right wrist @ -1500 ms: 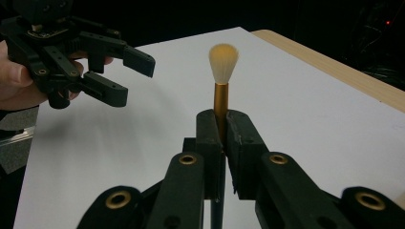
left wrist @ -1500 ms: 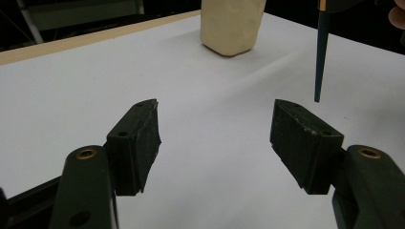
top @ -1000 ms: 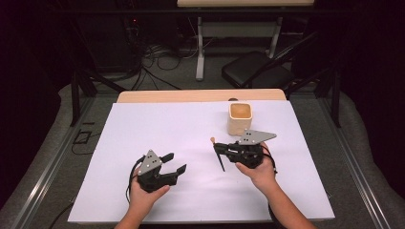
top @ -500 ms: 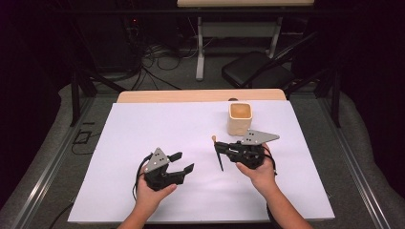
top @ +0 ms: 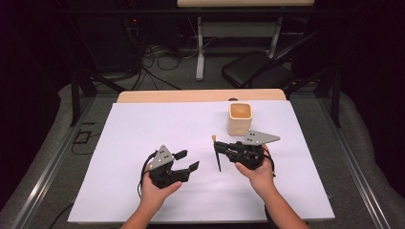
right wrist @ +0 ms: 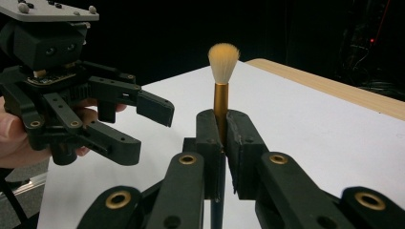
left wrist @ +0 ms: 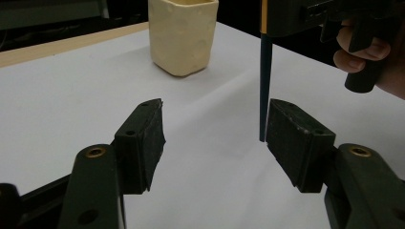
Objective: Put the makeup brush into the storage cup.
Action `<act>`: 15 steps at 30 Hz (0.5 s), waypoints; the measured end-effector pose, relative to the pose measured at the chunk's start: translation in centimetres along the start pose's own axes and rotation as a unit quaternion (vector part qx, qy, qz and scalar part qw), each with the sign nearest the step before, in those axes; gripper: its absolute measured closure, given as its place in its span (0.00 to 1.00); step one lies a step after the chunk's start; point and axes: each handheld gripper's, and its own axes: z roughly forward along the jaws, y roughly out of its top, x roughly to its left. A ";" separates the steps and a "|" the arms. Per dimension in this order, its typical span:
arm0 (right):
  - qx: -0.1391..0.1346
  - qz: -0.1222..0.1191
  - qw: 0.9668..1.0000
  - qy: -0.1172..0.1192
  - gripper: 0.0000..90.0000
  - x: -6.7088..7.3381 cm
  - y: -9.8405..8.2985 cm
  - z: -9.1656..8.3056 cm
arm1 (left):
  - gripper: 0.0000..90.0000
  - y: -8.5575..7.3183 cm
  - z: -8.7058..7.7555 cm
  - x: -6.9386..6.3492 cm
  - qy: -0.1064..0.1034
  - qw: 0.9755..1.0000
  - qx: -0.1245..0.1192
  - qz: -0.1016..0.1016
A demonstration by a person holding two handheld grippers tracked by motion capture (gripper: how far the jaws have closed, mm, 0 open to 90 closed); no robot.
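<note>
While the room [top: 57,43] behind lies dark, its floor holds a tangle of cables [top: 157,55], the white legs of another table [top: 200,47] and a black chair [top: 260,71]. Grey padding [top: 52,129] and metal rails [top: 43,176] border the work area. Inside them stands a wooden table [top: 200,95], of which a strip shows at the far edge; a white sheet [top: 157,124] covers the rest, smooth and bare but for a cream cup [top: 239,118] standing upright toward the far right.

Near the sheet's middle, the right gripper [top: 220,150] lies level, pointing left, a grey plate on top. Its jaws are clamped tight on a brush [top: 217,153], which stands upright with its dark handle tip down at the sheet and its pale bristles [right wrist: 223,56] on top above a gold ferrule. The brush sits just in front of the cup, apart from it.

To the left, the left gripper [top: 188,160] hovers low over the sheet, pointing right at the brush. Its jaws stand wide with nothing between them, and have just been narrowing a little. In the left gripper view the brush handle [left wrist: 265,86] stands just beyond the pads [left wrist: 296,143], not touching them.
</note>
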 end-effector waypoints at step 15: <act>-0.008 0.009 1.000 0.002 0.93 0.4 0.1 0.3 | 0.44 0.1 1.0 -0.3 -0.016 1.000 -0.002 -0.014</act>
